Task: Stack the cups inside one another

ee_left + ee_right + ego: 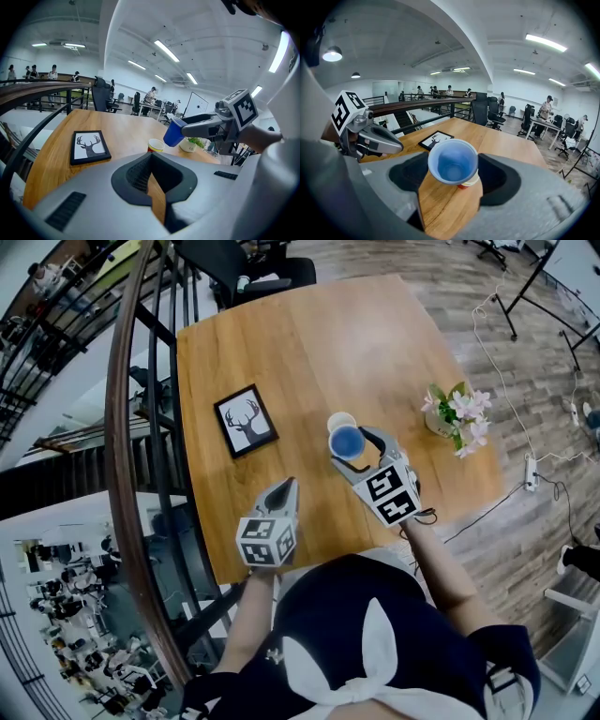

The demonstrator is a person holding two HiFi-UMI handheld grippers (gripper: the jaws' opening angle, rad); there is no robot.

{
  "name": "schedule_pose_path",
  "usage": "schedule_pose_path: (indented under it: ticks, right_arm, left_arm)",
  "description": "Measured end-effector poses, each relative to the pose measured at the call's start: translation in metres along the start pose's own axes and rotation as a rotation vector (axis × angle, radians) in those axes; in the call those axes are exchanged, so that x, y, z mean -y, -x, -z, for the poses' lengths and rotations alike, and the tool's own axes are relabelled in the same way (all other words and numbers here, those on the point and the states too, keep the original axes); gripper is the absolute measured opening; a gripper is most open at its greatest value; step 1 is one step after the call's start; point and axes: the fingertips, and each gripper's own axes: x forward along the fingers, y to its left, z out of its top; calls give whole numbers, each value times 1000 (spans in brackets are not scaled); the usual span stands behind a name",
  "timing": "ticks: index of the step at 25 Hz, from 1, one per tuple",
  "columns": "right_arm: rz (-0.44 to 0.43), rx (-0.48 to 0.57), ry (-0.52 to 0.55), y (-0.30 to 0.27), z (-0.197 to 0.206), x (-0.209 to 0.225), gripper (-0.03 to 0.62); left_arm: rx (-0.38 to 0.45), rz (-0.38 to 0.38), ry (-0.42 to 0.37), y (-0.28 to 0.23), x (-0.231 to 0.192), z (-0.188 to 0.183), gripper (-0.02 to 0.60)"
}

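Blue cup (pixel 453 163) between right gripper (pixel 453 176) jaws, near red cup (pixel 467 184)

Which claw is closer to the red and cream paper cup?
The right. The right claw holds a blue plastic cup just above the red and cream paper cup; the shut, empty left claw hangs back near the edge of the wooden table.

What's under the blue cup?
A red and cream paper cup stands on the wooden table just below the blue cup, which the right hand-held gripper holds in the air. In the right gripper view, the blue cup covers most of it.
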Motion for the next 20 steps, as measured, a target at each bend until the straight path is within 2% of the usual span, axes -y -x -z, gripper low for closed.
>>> schedule_pose_path:
  ticks: [20]
  right_arm:
    - [5, -46, -52, -47, 4, 45, 328]
  left_arm:
    - [-41, -20, 41, -28, -30, -6, 17]
